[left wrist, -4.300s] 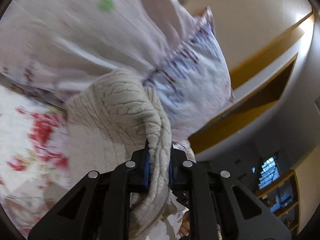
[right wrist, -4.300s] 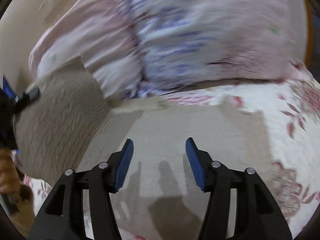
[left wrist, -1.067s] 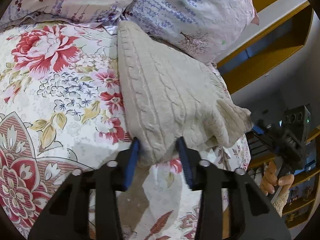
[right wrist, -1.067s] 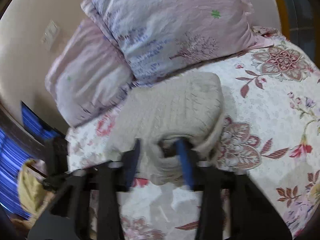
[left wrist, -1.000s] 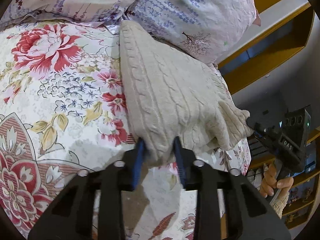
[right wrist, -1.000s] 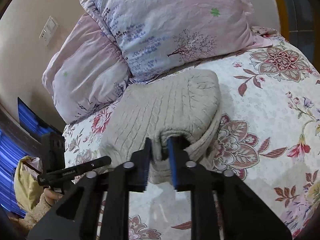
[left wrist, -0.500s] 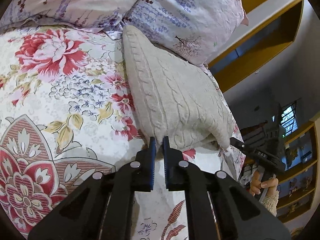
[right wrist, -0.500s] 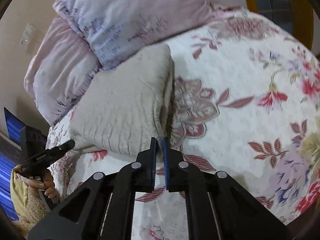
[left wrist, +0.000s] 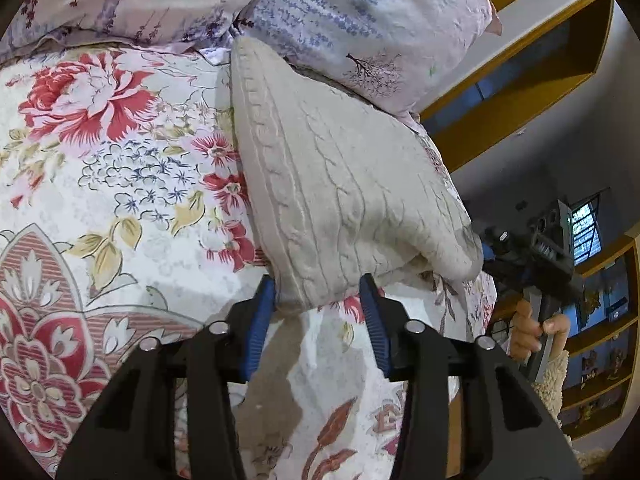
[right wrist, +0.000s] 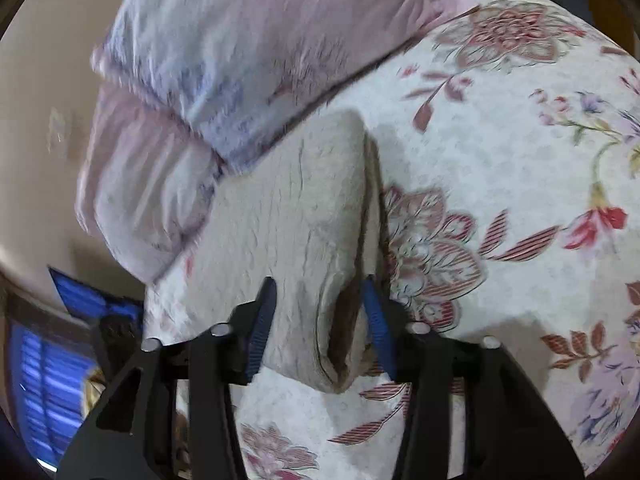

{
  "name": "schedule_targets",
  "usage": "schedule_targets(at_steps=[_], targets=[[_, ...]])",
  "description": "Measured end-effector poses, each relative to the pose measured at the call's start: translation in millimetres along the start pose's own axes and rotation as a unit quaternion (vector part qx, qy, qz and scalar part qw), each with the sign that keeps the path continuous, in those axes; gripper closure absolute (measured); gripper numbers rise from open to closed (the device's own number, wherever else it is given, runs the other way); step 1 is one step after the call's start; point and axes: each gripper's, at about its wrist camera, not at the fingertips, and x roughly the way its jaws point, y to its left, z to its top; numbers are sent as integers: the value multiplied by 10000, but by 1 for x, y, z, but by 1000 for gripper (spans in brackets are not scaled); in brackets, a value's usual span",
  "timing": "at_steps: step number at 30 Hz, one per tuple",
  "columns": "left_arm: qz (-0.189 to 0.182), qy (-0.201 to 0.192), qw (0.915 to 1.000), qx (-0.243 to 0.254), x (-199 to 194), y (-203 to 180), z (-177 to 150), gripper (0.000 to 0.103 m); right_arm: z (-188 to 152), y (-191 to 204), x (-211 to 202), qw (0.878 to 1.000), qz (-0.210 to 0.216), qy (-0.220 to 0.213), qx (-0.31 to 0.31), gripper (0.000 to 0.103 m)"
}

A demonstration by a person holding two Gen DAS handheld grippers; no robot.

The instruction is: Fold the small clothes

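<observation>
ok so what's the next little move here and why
Probably close both tongs on the sweater. The left tongs have just been opening and straddle one near corner without pinching it; the right tongs stand apart around the other, thicker folded corner. The sweater lies on the bedspread with its far end at the pillows, so a grip likely comes before any further fold.

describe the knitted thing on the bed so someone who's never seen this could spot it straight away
Start at the bed with the flowered bedspread and go to the two pale lilac pillows at its head. Just in front of them lies the folded sweater, its far end touching the pillows. It is the only plain thing there: beige cable knit, thick and ribbed, where all around it is printed with flowers or sprigs.
</observation>
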Motion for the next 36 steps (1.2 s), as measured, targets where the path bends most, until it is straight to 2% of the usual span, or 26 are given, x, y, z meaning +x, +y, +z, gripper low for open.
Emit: schedule_targets(at_steps=[1, 2, 5, 7, 9, 11, 13, 17, 18, 19, 20, 21, 22, 23, 25, 28, 32, 36], targets=[[35, -50, 10000, -1, 2, 1, 1, 87, 0, 6, 5, 9998, -137, 17, -151, 95], [5, -37, 10000, -16, 4, 3, 3, 88, 0, 13, 4, 9989, -284, -166, -335, 95], [-90, -64, 9998, 153, 0, 3, 5, 91, 7, 34, -23, 9899, -372, -1066, -854, 96], [-108, -132, 9991, 376, -5, 2, 4, 92, 10, 41, -28, 9844, -621, -1219, -1106, 96], [-115, -129, 9985, 520, -9, 3, 2, 92, 8, 37, -12, 9804, -1194, -944, -1253, 96], [-81, -31, 9983, 569, -6, 5, 1, 92, 3, 23, 8, 9794, -1549, -570, -1168, 96], [9, 54, 9978, 665, -2, 5, -3, 92, -1, 5, 19, 9835, -1517, -305, -934, 96], [-33, 36, 9976, 685, -4, 2, -1, 89, 0, 3, 11, 9906, -1148, -189, -713, 94], [-70, 36, 9978, 657, -6, 2, 0, 88, 1, 4, 7, 9917, -1071, -172, -687, 84], [-64, 24, 9979, 637, -7, 3, 1, 82, 3, 5, 3, 9923, -1036, -165, -665, 69], [-65, -28, 9981, 609, -11, 3, 3, 68, 6, 6, -2, 9930, -959, -219, -647, 60], [-90, -68, 9982, 583, -14, 3, 4, 58, 9, 7, -6, 9940, -855, -308, -613, 45], [-98, -187, 9985, 506, -20, 3, 7, 38, 12, 6, -10, 9950, -731, -415, -540, 37], [-79, -292, 9985, 448, -24, 3, 10, 28, 17, 4, -13, 9962, -570, -534, -389, 36], [-50, -421, 9985, 356, -27, 3, 21, 23, 33, -8, -11, 9979, -252, -602, 0, 36], [72, -457, 9989, 23, -20, 10, 40, 19, 55, -24, 9, 9976, -77, -512, 452, 36], [190, -424, 9981, -415, 1, 25, 60, 19, 77, -38, 38, 9960, -145, -339, 811, 41], [282, -419, 9972, -551, 20, 31, 76, 19, 87, -45, 58, 9950, -228, -262, 937, 48]])
